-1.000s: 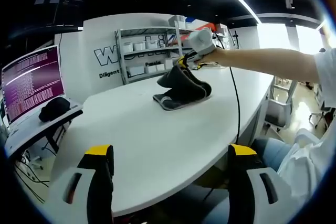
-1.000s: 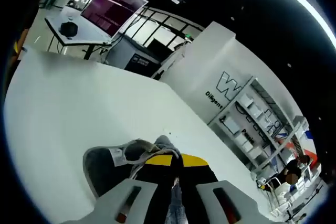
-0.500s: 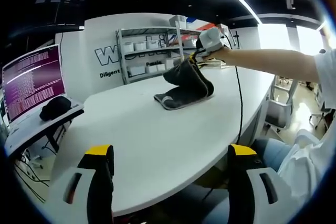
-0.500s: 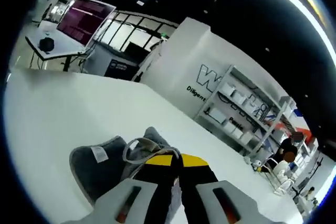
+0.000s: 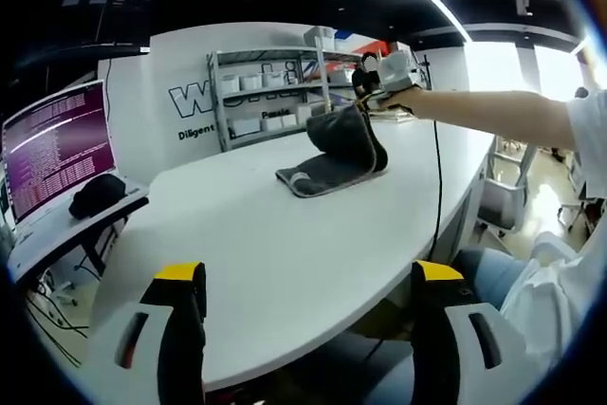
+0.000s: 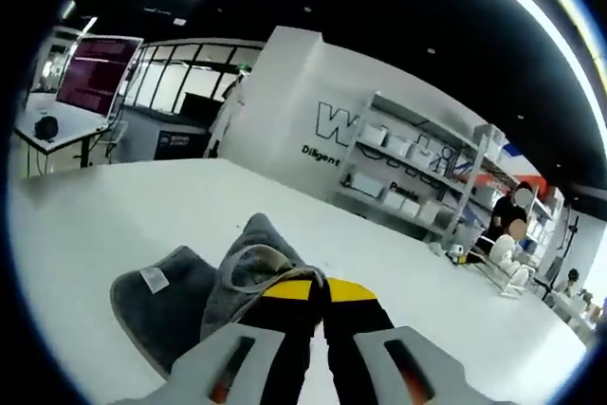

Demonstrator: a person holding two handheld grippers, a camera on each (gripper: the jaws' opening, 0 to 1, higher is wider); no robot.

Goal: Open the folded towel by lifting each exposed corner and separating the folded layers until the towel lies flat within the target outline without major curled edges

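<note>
White tabletop (image 5: 285, 234) curves across my left gripper view, with metal shelving (image 5: 270, 92) and a lettered wall behind it and, off to one side, a monitor (image 5: 57, 149) glowing purple on a separate desk beside a dark object I cannot identify. My left tool (image 5: 302, 329) sits low at the near edge with its jaws spread wide and nothing between them, well apart from the work. Far across the tabletop I see the grey towel (image 5: 332, 154), its lower layer lying flat while one corner is drawn up into a peak. My right tool (image 5: 384, 78) has that peak, but at this distance its jaws are too small for me to make out. The person's forearm (image 5: 493, 111) reaches out nearly level to it from the edge of the frame, a cable hanging below; a white sleeve and a knee are cut off at the border. In my right gripper view the same shelving (image 6: 408, 177) stands behind the tabletop (image 6: 114, 215), and two people at the far end are too small to read. My right tool (image 6: 318, 315) is closed on the towel (image 6: 190, 286), a hemmed edge looping up just ahead of the yellow tips, with a white label on the flat layer. What lies under the jaws is hidden from me.
</note>
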